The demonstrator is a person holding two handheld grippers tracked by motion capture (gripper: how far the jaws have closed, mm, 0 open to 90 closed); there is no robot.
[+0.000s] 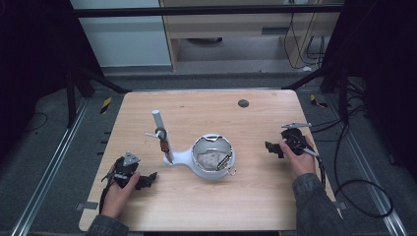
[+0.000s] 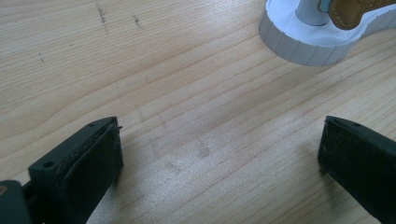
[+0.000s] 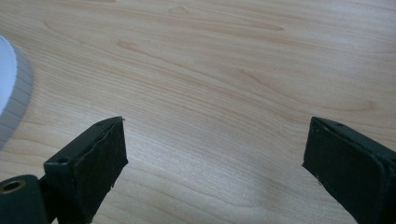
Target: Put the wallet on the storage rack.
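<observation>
A white stand (image 1: 212,158) sits mid-table, made of a round bowl joined to a small base with an upright white post (image 1: 158,122). A brown leather tag (image 1: 163,142) hangs on the post. The bowl holds a pale crumpled lump (image 1: 208,160) and a dark strap (image 1: 223,161). My left gripper (image 1: 150,178) lies low at the front left, open and empty, pointing toward the post's base (image 2: 303,42); its jaws (image 2: 219,154) stand wide over bare wood. My right gripper (image 1: 269,147) is open to the right of the bowl, with the bowl's ribbed wall (image 3: 11,84) at its view's left edge.
The wooden table (image 1: 255,196) has a small dark round cap (image 1: 243,103) near its far edge. Cables (image 1: 344,162) trail off the right side. Black frame legs stand at both far corners.
</observation>
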